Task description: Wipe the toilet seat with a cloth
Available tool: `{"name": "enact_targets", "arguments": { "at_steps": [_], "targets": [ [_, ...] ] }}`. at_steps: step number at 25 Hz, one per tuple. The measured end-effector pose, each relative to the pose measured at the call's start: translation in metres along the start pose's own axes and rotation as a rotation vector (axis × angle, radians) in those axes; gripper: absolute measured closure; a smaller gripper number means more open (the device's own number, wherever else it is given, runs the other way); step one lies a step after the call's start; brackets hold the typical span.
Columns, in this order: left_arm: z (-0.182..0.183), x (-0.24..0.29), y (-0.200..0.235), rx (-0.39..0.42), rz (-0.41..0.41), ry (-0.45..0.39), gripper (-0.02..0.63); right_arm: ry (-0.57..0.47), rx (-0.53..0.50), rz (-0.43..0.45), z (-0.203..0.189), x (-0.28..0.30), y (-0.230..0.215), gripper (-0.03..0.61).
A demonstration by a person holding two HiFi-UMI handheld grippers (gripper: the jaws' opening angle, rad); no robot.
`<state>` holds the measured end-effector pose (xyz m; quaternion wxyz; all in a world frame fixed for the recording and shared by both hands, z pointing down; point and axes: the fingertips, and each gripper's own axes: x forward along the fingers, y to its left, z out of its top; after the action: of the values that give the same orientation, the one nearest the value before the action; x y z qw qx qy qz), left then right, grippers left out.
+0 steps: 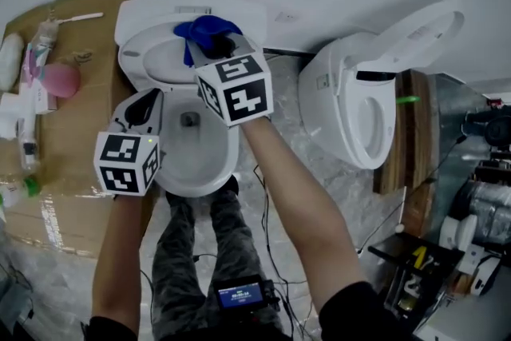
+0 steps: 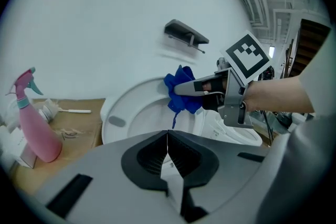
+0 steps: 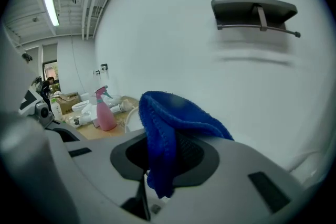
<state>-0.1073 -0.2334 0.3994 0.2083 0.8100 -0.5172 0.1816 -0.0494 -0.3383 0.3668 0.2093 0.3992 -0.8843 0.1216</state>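
Right gripper [image 1: 217,48] fingers clamp a blue cloth [image 3: 163,128] above the open toilet [image 1: 226,161]. Left gripper [image 2: 167,140] fingers closed, empty. Pink spray bottle [image 2: 34,126] on cardboard [image 1: 76,40].

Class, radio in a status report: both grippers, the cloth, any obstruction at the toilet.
Left gripper jaws shut, empty. Right gripper jaws shut on blue cloth, held over the toilet. No obstruction seen.
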Motion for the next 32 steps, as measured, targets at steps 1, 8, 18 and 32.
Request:
{"name": "enact_targets", "arguments": {
  "at_steps": [1,8,18,32],
  "targets": [
    [-0.001,-0.003,0.006,0.0,0.008,0.0,0.603,-0.007,-0.003,0.008,0.002,0.004,0.006,0.489],
    [-0.01,-0.015,0.025,-0.009,0.033,-0.001,0.603,-0.042,-0.021,0.079,0.013,0.028,0.043,0.492],
    [-0.013,-0.026,0.031,0.007,0.004,-0.022,0.603,-0.044,-0.041,0.14,0.01,0.062,0.088,0.494],
    [-0.009,-0.031,0.049,0.075,-0.034,-0.047,0.601,-0.042,0.028,0.114,-0.01,0.05,0.087,0.495]
  ]
}}
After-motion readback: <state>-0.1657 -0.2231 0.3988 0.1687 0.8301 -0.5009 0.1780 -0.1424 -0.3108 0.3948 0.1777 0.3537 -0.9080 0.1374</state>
